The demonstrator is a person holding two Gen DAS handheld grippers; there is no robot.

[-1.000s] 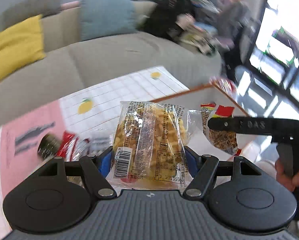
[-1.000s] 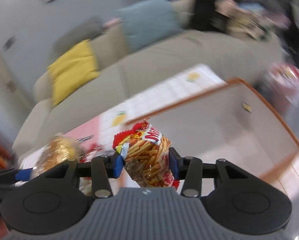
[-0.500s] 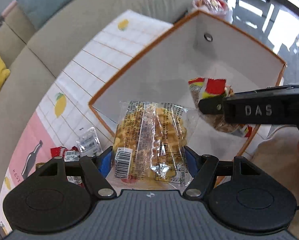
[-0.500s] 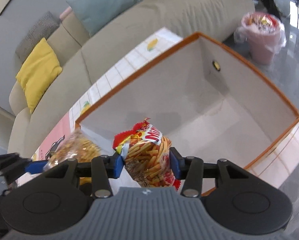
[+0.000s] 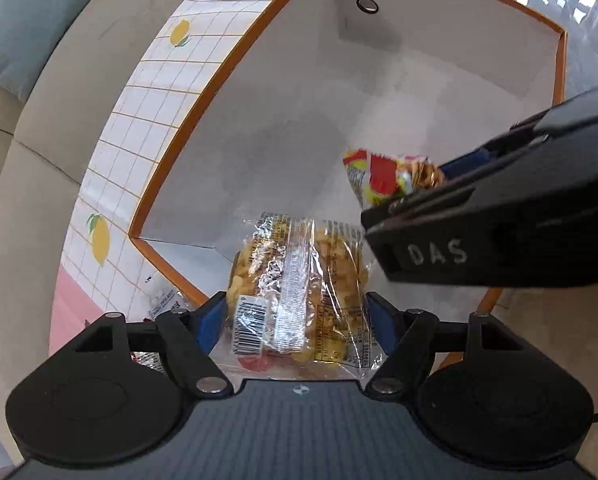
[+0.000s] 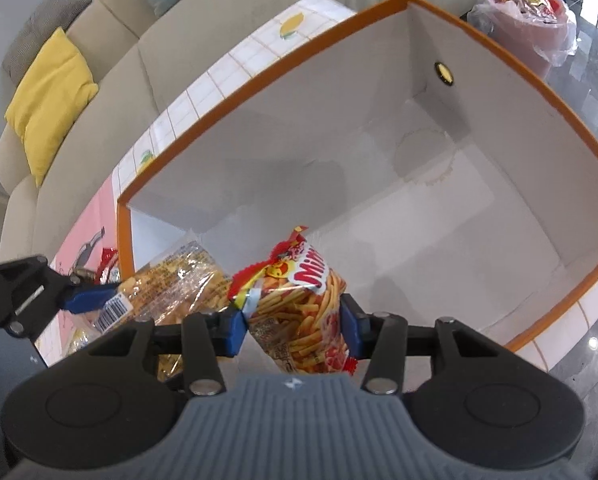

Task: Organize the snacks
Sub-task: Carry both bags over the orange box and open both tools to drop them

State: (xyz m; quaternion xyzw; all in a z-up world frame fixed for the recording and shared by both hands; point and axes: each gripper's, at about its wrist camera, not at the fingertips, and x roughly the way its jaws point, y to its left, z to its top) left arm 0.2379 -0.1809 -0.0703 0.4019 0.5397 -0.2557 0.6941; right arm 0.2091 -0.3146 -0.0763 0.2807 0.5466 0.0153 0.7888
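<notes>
clear-wrapped yellow snack packs (image 5: pixel 299 280): 1 | red fries-print snack bags (image 6: pixel 301 312): 1 | orange-rimmed white boxes (image 6: pixel 479 128): 1 | yellow cushions (image 6: pixel 51 100): 1

The left gripper (image 5: pixel 295 320) points forward and downward, its two blue-padded fingers (image 5: pixel 209 320) pressed against the sides of a clear snack bag (image 5: pixel 299 276). The right gripper (image 6: pixel 293 326), just beside it on the right, tilts the same way, its fingers (image 6: pixel 235 328) clamped on a red snack bag (image 6: pixel 303 304).
</notes>
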